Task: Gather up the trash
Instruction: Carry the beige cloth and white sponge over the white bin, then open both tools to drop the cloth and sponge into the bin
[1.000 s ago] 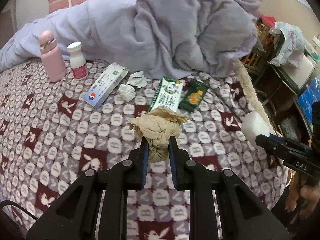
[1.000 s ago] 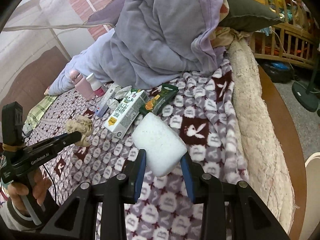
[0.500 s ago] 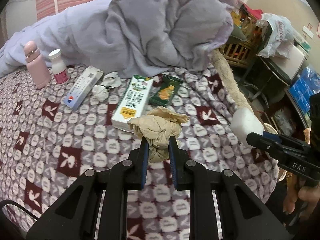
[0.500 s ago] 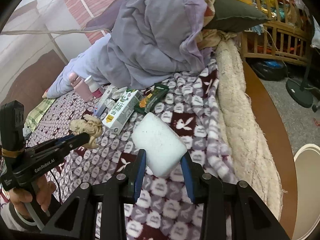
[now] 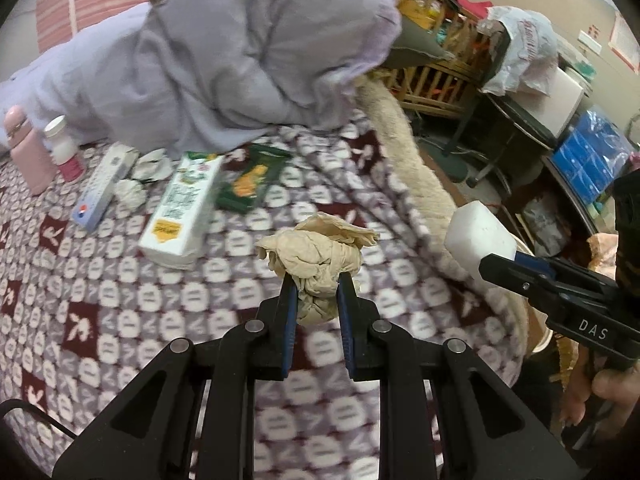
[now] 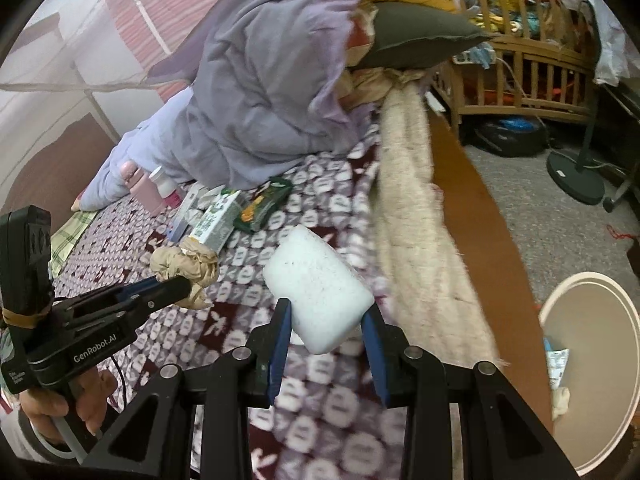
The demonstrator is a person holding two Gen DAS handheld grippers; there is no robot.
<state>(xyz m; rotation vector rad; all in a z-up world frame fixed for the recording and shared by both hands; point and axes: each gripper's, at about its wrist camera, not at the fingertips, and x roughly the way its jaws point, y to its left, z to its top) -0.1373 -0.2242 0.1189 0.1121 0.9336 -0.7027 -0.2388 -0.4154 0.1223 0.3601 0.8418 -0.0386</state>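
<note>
My left gripper is shut on a crumpled tan paper wad, held above the patterned bedspread. The right gripper is shut on a white foam block, also held over the bed near its right edge. Each gripper shows in the other's view: the foam block at the right, the tan wad at the left. On the bed lie a white milk carton, a green snack wrapper, a white-and-blue box and crumpled white tissues. A beige trash bin stands on the floor at the lower right.
A lilac duvet is piled at the back of the bed. A pink bottle and a small white bottle stand at the left. A cream blanket edge, wooden bed rail, wooden crib and fan base lie to the right.
Both grippers have carried their loads rightward, toward the bed's edge. The bed items have slid left in both views, and the trash bin has come into the right wrist view.
</note>
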